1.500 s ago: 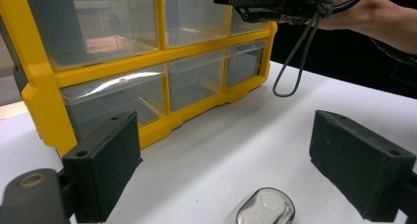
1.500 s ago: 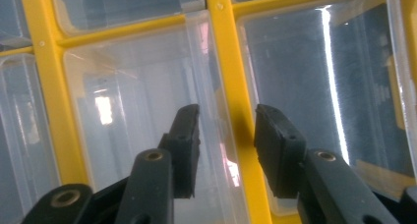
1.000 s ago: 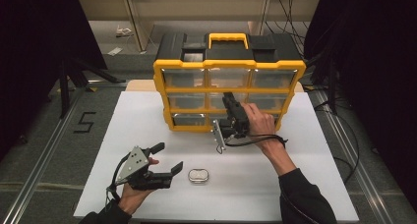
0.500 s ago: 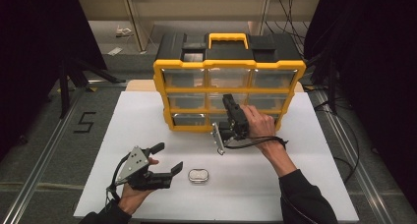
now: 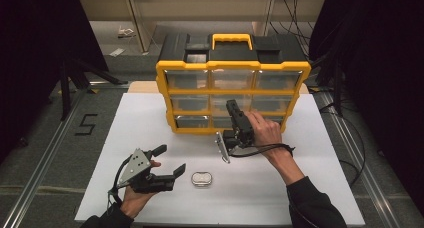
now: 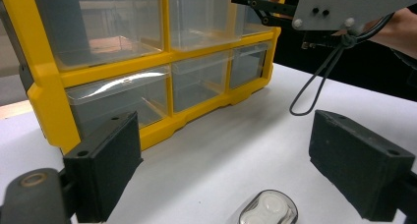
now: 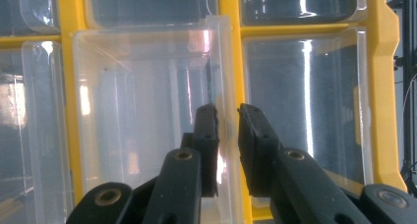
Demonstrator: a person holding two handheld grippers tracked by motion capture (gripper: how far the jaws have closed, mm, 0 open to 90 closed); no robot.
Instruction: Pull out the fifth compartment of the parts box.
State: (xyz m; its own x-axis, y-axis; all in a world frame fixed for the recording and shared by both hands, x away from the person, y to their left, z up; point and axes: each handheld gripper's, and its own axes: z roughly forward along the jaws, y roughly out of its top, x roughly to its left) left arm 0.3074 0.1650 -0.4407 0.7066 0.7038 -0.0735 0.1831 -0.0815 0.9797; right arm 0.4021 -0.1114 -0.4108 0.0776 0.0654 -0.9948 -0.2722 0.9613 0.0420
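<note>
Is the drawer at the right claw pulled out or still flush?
Partly out: in the right gripper view the clear drawer juts past the yellow frame, its edge pinched by the right claw.

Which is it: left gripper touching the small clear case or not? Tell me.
Apart. In the high view, the left gripper sits left of the small clear case, white table visible between them.
</note>
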